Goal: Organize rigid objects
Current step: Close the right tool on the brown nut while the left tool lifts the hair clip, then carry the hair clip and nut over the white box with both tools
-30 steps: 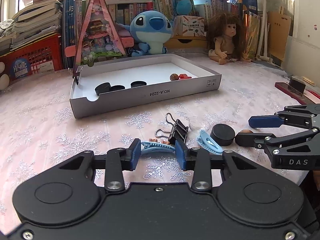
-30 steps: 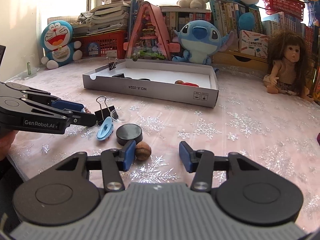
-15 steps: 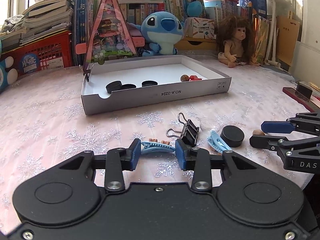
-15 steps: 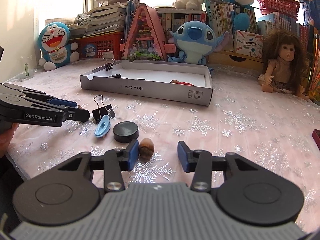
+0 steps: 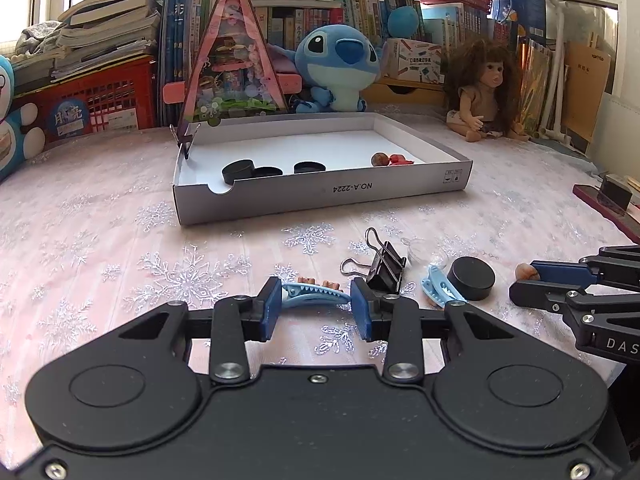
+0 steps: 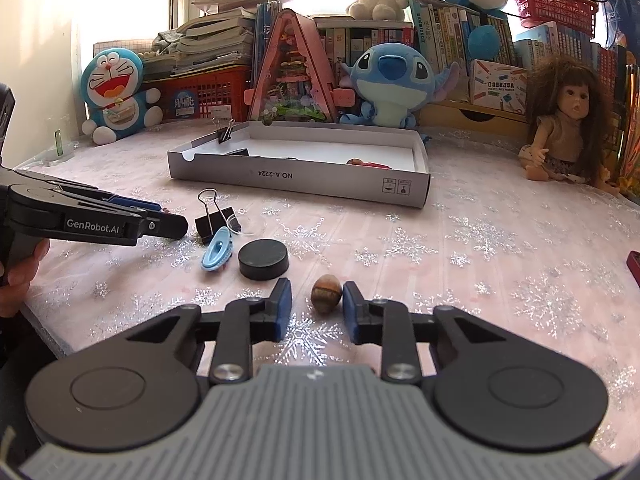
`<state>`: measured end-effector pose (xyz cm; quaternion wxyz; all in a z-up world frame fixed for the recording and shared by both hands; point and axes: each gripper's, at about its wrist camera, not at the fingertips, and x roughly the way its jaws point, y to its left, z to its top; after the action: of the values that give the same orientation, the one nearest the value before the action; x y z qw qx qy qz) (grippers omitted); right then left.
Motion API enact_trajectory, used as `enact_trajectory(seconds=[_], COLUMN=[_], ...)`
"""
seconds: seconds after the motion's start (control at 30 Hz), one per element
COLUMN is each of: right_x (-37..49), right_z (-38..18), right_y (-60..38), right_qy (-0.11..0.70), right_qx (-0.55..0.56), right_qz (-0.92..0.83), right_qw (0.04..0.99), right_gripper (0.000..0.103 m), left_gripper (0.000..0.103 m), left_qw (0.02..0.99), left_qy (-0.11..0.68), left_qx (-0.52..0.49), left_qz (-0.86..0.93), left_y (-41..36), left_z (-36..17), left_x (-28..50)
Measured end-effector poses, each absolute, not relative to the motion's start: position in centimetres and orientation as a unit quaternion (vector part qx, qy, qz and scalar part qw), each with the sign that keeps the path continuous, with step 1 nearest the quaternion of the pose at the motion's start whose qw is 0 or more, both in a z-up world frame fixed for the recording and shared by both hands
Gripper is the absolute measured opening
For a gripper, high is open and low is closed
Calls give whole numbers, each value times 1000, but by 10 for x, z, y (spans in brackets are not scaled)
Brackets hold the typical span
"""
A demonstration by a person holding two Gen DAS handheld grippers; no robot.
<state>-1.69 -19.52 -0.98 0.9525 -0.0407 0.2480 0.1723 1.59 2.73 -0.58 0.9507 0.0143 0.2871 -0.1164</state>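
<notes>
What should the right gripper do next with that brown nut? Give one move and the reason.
Probably finish closing. The right gripper has just been narrowing its jaws around the brown nut; the right pad touches it, but a gap remains on the left. Once it is pinched, carry it to the white box, where a similar nut already lies.

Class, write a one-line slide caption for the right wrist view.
Right gripper closing around a brown nut on the snowflake tablecloth.

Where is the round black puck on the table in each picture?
Left wrist view: the puck lies at lower right, just right of a blue clip and left of the right gripper.
Right wrist view: the puck lies left of centre, right of that blue clip.
Shared landmark: the white box behind it, marked NO.A-2224.
</notes>
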Motion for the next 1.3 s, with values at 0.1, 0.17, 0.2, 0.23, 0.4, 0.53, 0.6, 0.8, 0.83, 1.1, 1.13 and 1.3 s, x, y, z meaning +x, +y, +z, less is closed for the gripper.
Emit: enact_trajectory(seconds=[0.1,0.17,0.2,0.23,0.4,0.53,0.6,0.8,0.83,1.1,1.13,1.3], right_x=[-16,-15,-15,-15,-14,-15,-15,-15,-15,-12,-11,-6], right_z=[-10,-10,-10,-9,-9,-8,-8,-6,-6,-1,0,3], right_y=[-194,-193,-194,-194,-194,-194,-194,-193,-193,-191,-192,-192], right_qy=[248,248,247,246,246,245,245,242,242,242,242,242], right_qx=[-38,-38,-38,-37,-37,-38,-38,-40,-40,-40,-39,-34], right_qz=[168,165,164,162,156,156,156,156,156,153,151,144], right_qw=[953,954,954,955,956,956,956,957,957,957,958,959], right_gripper=[31,28,25,22,21,21,21,21,21,21,21,20], left_gripper=[35,35,35,35,35,35,35,35,35,35,35,35], left_qw=[951,951,951,951,952,952,952,953,954,956,956,958], left_qy=[287,287,287,287,286,286,286,284,282,280,280,279], left_qx=[13,13,13,12,9,9,9,6,5,0,2,-1], left_qz=[-115,-115,-114,-113,-108,-108,-108,-105,-103,-86,-83,-72], left_y=[27,27,28,28,29,30,30,32,32,34,34,32], left_z=[-6,-6,-6,-6,-5,-4,-4,-1,0,8,9,14], left_x=[16,16,15,15,15,15,15,15,14,17,17,20])
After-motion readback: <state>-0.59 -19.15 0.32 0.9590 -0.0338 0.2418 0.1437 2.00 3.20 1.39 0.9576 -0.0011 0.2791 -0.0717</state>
